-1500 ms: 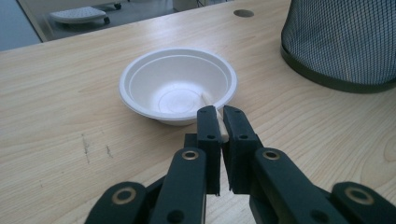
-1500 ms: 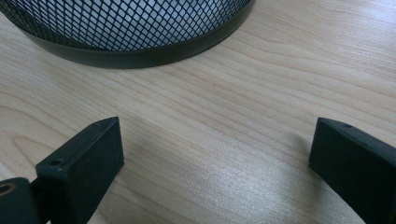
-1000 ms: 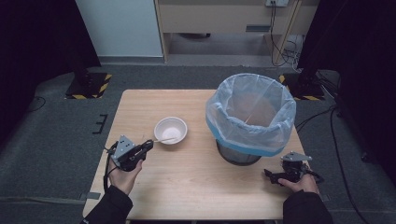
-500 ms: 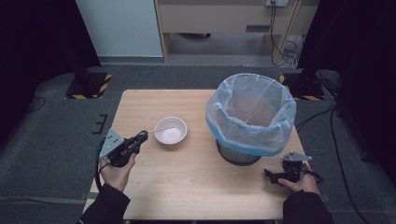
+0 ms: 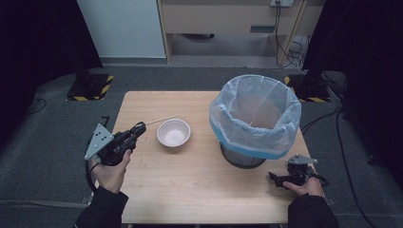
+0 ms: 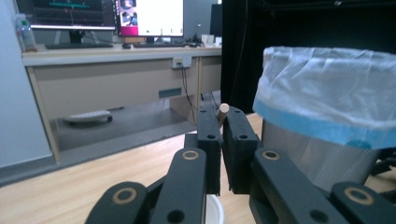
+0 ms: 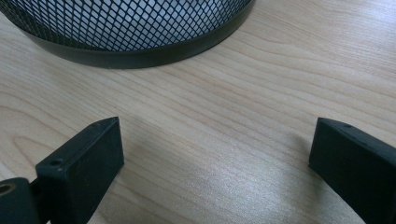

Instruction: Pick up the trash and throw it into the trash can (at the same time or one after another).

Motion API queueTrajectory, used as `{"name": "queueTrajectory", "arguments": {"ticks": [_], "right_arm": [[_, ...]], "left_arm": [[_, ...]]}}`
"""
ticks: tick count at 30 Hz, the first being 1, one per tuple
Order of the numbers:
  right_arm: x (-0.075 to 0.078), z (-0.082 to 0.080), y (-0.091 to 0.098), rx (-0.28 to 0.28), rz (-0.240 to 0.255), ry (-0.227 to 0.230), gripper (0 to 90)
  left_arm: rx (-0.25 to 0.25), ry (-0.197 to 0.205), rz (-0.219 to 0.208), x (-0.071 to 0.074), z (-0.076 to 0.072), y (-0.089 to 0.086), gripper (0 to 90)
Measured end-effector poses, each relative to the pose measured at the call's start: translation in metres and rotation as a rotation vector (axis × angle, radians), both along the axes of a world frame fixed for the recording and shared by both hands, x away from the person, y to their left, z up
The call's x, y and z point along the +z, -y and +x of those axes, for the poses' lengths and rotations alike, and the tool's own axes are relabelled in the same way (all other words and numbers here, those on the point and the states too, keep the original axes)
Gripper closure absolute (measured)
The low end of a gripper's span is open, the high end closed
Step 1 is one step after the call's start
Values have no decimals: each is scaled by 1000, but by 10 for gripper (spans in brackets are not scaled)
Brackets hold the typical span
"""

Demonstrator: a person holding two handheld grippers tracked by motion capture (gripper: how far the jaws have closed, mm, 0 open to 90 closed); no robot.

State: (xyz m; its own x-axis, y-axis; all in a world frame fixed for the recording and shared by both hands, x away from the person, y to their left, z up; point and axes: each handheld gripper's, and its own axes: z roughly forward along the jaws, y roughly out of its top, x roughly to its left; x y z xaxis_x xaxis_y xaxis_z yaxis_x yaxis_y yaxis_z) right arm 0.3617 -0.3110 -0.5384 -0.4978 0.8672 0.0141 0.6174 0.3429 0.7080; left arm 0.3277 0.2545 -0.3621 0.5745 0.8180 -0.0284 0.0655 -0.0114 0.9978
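Clamped between the closed jaws of the left gripper (image 6: 219, 130), a thin wooden stick (image 5: 161, 119) projects beyond their tips, above the white bowl (image 5: 173, 132). Right gripper (image 7: 215, 154): jaws wide apart, empty, just before the mesh bin (image 7: 135, 28).

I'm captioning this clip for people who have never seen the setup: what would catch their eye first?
Probably the mesh bin with its pale blue liner, standing right of centre on the wooden table. Next, the left gripper, shut on a thin wooden stick beside the small white bowl. The right gripper rests open near the bin's base.
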Motion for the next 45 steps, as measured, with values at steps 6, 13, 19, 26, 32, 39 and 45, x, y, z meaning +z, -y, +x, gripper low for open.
{"name": "queueTrajectory", "arguments": {"ticks": [6,13,19,26,32,39,45], "right_arm": [[0,0,0,0,0,0,33],[0,0,0,0,0,0,33],[0,0,0,0,0,0,33],[0,0,0,0,0,0,33],[0,0,0,0,0,0,32],[0,0,0,1,0,0,32],[0,0,0,0,1,3,32]], "left_arm": [[-22,33,-26,14,2,7,858],[-34,77,-53,30,5,15,858],[-40,106,-73,44,8,19,858],[-50,147,-104,66,11,25,858],[-66,183,-113,82,12,35,858],[-97,212,-121,98,14,53,858],[-128,231,-129,107,16,71,858]]}}
